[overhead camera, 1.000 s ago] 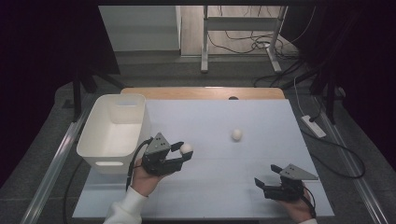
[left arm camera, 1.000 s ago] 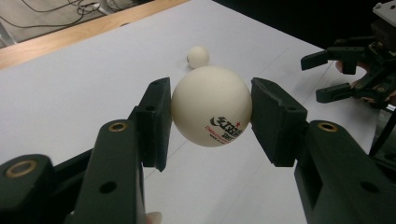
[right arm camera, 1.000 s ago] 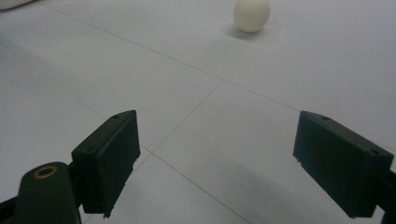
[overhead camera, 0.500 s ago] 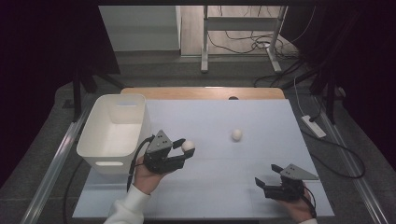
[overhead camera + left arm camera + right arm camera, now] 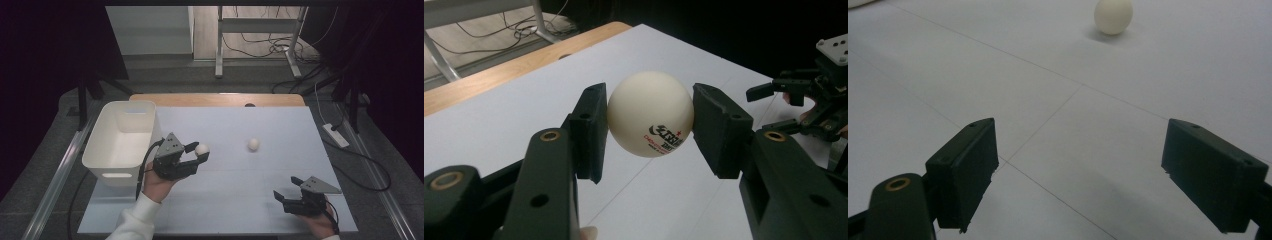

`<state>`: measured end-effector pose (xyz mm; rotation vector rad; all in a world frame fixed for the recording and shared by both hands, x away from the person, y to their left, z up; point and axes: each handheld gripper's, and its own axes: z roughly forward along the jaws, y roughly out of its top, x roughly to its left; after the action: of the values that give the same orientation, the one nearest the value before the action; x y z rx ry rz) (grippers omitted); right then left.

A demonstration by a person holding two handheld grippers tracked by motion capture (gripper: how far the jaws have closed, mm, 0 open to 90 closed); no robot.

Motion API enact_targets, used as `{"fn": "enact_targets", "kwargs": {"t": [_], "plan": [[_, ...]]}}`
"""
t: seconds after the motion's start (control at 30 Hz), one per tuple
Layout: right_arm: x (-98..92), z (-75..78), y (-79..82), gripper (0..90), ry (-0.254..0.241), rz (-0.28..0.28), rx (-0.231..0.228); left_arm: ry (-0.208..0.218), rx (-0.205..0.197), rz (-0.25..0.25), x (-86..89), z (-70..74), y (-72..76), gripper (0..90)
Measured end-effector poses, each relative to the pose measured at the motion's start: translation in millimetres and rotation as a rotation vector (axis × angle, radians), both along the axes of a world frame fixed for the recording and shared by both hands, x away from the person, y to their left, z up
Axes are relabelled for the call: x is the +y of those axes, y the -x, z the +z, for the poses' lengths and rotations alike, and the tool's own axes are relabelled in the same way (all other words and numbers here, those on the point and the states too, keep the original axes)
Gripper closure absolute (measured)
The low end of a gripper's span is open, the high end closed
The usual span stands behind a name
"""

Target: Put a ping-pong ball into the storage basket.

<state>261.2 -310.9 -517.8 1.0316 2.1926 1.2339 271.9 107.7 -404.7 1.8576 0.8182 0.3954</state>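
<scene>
Left claw is pinching a printed white ball, its lettering showing close up, while right claw is gaping empty.

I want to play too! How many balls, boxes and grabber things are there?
White balls: 2, one in the left gripper as held ball, one loose ball on the table.
White bin: 1.
Grippers: 2, with the right gripper.
Total: 5.

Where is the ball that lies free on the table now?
In the high view the loose ball lies mid-table, right of the left gripper, which holds another ball.
</scene>
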Motion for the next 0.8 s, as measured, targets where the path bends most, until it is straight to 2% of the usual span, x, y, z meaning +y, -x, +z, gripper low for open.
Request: {"fn": "enact_targets", "kwargs": {"t": [0.2, 0.8], "plan": [[0.0, 0.1, 0.2, 15.0, -0.001, -0.002, 0.003, 0.02, 0.0, 0.009, 3.9, 4.2, -2.6, 50.6], [0.0, 0.1, 0.2, 15.0, 0.0, -0.002, 0.003, 0.019, -0.028, 0.024, 6.4, 20.1, -8.3, 50.6]]}}
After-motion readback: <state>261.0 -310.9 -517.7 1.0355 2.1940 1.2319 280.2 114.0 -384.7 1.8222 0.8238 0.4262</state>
